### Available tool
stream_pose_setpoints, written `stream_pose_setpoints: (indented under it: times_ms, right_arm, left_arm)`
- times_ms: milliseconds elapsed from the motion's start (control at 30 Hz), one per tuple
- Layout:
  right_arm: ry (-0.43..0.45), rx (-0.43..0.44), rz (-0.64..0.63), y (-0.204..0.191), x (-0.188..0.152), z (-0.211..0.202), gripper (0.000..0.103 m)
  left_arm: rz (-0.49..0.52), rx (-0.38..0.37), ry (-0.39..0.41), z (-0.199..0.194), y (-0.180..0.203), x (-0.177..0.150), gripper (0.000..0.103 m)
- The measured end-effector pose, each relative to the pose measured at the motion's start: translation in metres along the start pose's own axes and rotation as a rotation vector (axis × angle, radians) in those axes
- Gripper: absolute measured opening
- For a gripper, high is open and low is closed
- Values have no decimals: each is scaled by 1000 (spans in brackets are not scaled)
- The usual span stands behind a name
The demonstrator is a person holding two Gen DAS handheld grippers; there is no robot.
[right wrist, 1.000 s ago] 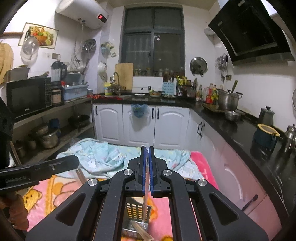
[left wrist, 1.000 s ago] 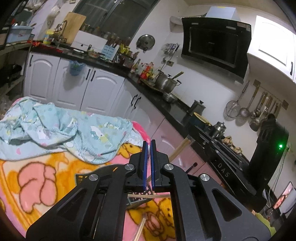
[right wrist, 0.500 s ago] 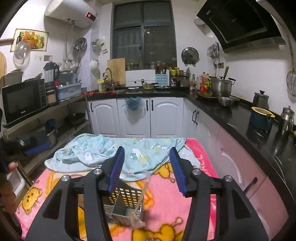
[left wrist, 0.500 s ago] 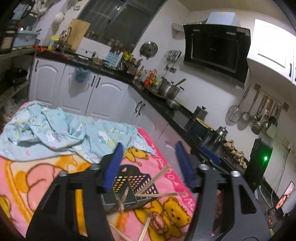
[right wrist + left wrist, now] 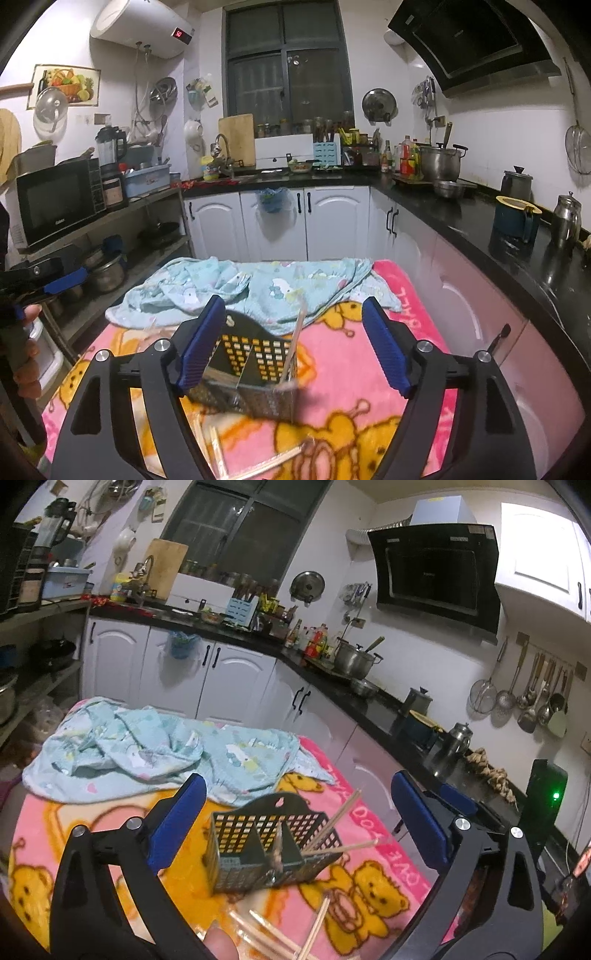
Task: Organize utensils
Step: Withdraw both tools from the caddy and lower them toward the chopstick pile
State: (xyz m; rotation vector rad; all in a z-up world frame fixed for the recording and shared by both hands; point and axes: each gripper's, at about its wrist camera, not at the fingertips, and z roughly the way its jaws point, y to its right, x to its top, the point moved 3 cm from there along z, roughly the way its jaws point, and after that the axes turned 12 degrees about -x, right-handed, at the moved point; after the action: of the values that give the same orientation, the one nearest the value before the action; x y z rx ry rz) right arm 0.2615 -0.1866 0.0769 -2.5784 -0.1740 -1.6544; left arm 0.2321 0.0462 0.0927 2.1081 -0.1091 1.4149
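Note:
A dark perforated utensil holder (image 5: 271, 843) with two compartments stands on a pink bear-print blanket (image 5: 376, 893); it also shows in the right wrist view (image 5: 251, 369). Wooden chopsticks (image 5: 338, 819) lean out of its right compartment, and one chopstick (image 5: 293, 345) stands in it in the right wrist view. Several loose chopsticks (image 5: 280, 936) lie on the blanket in front of it, seen also in the right wrist view (image 5: 221, 452). My left gripper (image 5: 295, 819) is open and empty, above and behind the holder. My right gripper (image 5: 293, 347) is open and empty, framing the holder.
A crumpled light-blue cloth (image 5: 159, 753) lies on the far side of the blanket. White cabinets (image 5: 277, 225) and a black L-shaped counter (image 5: 480, 225) with pots and bottles run behind and to the right. Shelves with a microwave (image 5: 55, 203) stand at the left.
Both grippers were shut a second ago and have opened wide. Both have pulled back, so the holder and its chopsticks now show between the fingers.

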Motion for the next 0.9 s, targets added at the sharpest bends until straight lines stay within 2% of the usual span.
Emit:
stream_pose_setpoints:
  times_ms: [900]
  right_arm:
    - [-25,74,-27,-20,-42,-53,81]
  left_arm:
    - [-31,59,-36,-44,-10,-50,92]
